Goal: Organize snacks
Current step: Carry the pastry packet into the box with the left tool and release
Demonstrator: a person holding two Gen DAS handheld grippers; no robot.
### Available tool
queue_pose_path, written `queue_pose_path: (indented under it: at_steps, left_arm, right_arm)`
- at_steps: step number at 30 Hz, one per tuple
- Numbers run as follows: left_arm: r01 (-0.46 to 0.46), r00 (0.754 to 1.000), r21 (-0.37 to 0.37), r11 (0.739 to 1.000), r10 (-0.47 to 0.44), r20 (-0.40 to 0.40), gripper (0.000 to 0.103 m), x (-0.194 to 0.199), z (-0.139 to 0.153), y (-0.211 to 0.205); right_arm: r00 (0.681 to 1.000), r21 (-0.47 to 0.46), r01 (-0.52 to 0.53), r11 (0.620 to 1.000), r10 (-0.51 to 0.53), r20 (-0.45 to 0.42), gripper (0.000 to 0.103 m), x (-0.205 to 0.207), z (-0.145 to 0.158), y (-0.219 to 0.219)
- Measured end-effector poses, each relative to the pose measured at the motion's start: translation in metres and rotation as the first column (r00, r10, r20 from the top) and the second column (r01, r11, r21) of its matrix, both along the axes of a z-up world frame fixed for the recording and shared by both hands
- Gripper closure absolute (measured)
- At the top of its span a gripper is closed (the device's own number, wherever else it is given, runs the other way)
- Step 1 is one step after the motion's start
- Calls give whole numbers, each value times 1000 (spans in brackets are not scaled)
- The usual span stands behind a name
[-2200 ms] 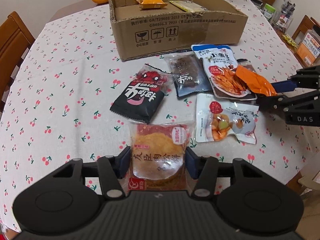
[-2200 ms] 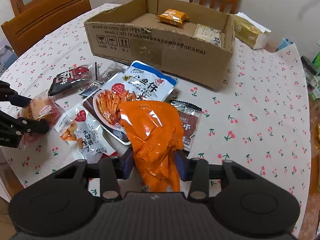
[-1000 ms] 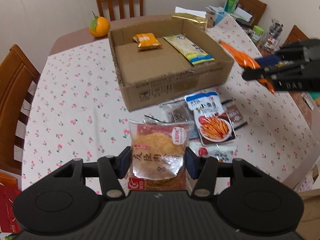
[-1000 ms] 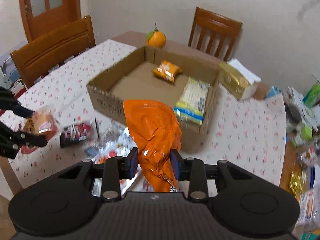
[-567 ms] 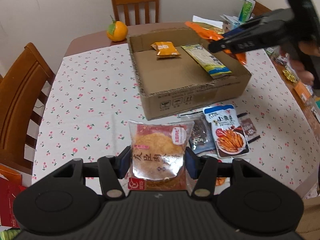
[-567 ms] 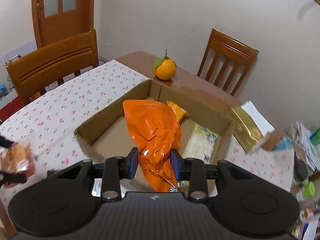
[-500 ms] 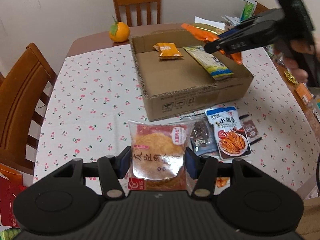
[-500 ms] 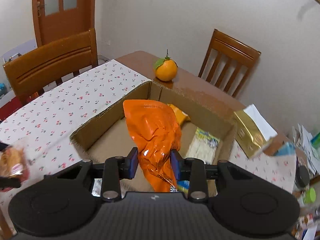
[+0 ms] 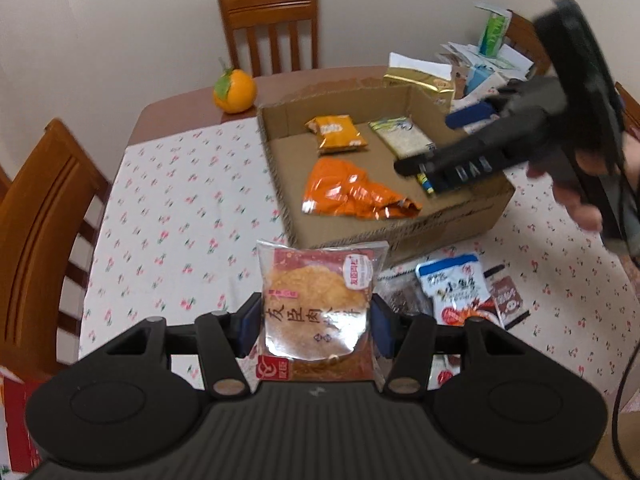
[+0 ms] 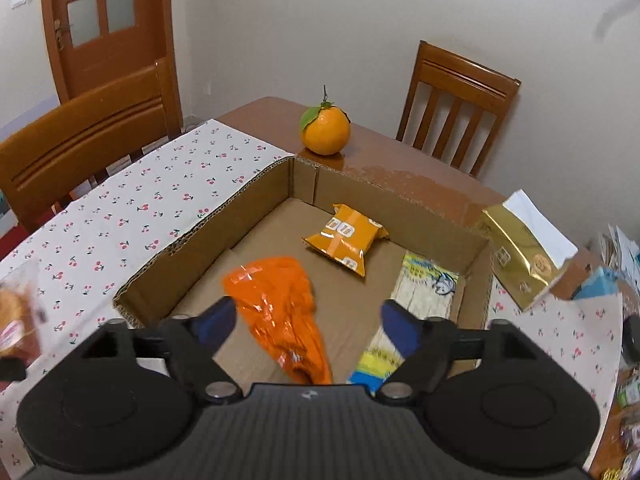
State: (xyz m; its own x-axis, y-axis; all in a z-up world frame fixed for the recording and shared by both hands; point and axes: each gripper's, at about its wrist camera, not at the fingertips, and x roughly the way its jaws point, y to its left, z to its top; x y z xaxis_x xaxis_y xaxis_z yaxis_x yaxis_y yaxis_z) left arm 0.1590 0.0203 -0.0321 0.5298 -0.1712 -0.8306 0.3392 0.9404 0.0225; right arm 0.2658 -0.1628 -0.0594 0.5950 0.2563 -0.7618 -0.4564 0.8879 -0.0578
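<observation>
Inside the cardboard box [image 10: 472, 258], orange packet [image 10: 280, 304] lies free between right gripper [image 10: 306, 322] fingers [image 10: 212, 318].

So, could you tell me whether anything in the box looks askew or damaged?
Only the orange packet: it lies crumpled and diagonal on the floor of the cardboard box, below the open right gripper. Nothing looks spilled.

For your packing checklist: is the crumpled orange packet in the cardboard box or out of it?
In. The orange packet lies on the floor of the cardboard box, free of the right tool, whose jaws have just opened.
</observation>
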Motion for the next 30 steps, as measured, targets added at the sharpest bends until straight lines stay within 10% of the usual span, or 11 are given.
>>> queue_pose_path:
  at_steps: [27,30]
  left_arm:
    - [129,991,5,992,-129,38,48,157,-23,-114]
    - [115,992,1,993,-115,53,34,163,-22,-118]
  right_arm:
    - [959,-49,281,959,-282,-11,0,-120,-21,-55]
    - [955,-51,296,954,-296,-8,0,-123,-21,-59]
